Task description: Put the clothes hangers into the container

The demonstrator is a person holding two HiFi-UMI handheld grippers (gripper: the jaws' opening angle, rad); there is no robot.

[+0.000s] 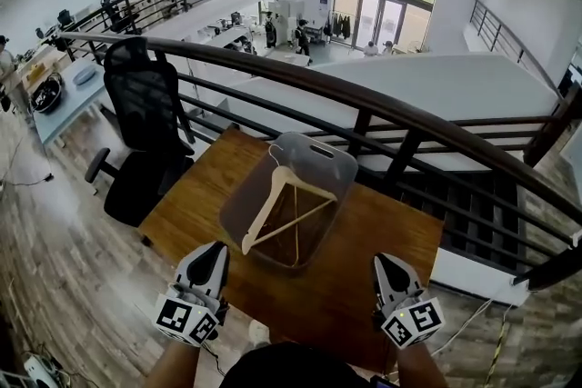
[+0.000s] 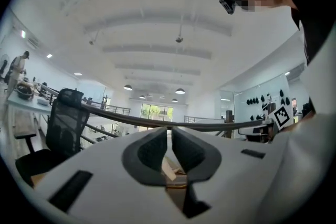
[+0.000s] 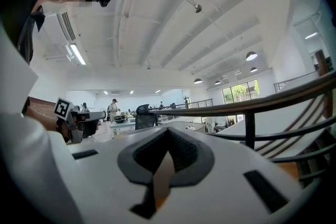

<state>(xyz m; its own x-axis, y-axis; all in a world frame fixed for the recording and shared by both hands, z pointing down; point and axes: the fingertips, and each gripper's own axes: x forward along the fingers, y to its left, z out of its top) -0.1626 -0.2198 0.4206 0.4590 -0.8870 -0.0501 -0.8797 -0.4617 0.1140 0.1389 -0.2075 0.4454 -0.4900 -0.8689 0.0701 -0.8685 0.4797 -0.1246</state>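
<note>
Lying in the clear container (image 1: 320,155), the wooden clothes hangers (image 1: 277,200) lean together, the palest one tilted with its lower end reaching the near-left rim. The container sits on the wooden surface (image 1: 373,227) toward its far edge, close under the dark curved railing (image 1: 364,104). Only a narrow strip of wood separates the container from the surface's left edge, while a wider bare stretch lies to its right and along the near side. The left hand-held gripper (image 1: 216,250) hangs over the near-left edge, jaws pressed together with nothing between them. The right hand-held gripper (image 1: 382,263) hangs over the near-right part, jaws likewise pressed together and empty. Both are apart from the container. A black office chair (image 1: 145,104) stands on the floor off the far-left corner.
</note>
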